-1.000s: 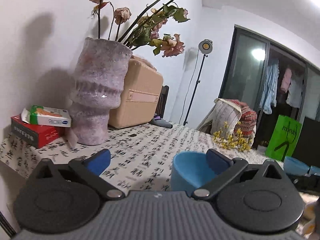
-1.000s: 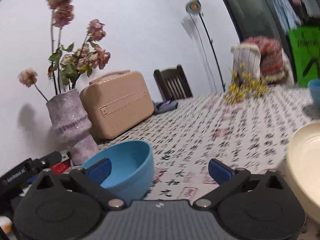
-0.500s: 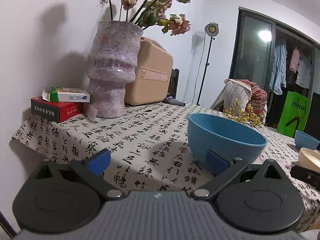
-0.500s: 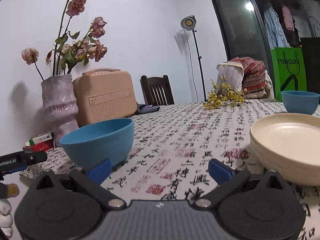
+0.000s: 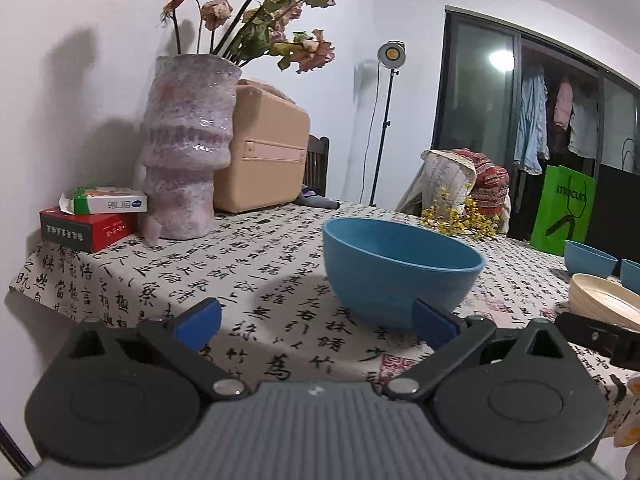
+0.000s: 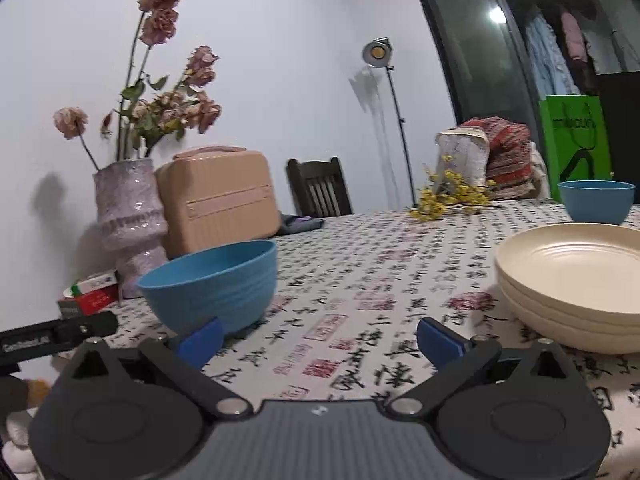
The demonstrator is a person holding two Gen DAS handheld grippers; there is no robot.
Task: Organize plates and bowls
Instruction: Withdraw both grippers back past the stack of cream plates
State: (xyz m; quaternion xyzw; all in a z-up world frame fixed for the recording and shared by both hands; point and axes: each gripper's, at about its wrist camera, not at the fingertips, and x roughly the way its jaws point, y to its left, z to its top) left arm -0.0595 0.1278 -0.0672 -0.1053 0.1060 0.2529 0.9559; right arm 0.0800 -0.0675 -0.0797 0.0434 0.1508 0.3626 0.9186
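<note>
A blue bowl (image 5: pixel 400 270) stands upright on the patterned tablecloth (image 5: pixel 248 280), just ahead of my left gripper (image 5: pixel 316 322), whose open fingers hold nothing. The same blue bowl (image 6: pixel 216 280) shows at the left of the right wrist view, in front of my right gripper (image 6: pixel 318 340), also open and empty. A stack of cream plates (image 6: pixel 576 276) sits at the right, with another blue bowl (image 6: pixel 596 200) behind it. In the left wrist view the cream plates (image 5: pixel 604 300) and two far blue bowls (image 5: pixel 588 262) lie at the right edge.
A tall purple vase (image 5: pixel 186 144) of dried roses, a beige case (image 5: pixel 260 156) and stacked small boxes (image 5: pixel 96 216) stand at the table's left end by the wall. Yellow flowers (image 6: pixel 448 196), a chair (image 6: pixel 318 188) and a floor lamp (image 6: pixel 384 120) are beyond.
The left gripper has backed away from the blue bowl, which now stands free on the cloth. The right gripper's view has steadied and dropped lower toward the table.
</note>
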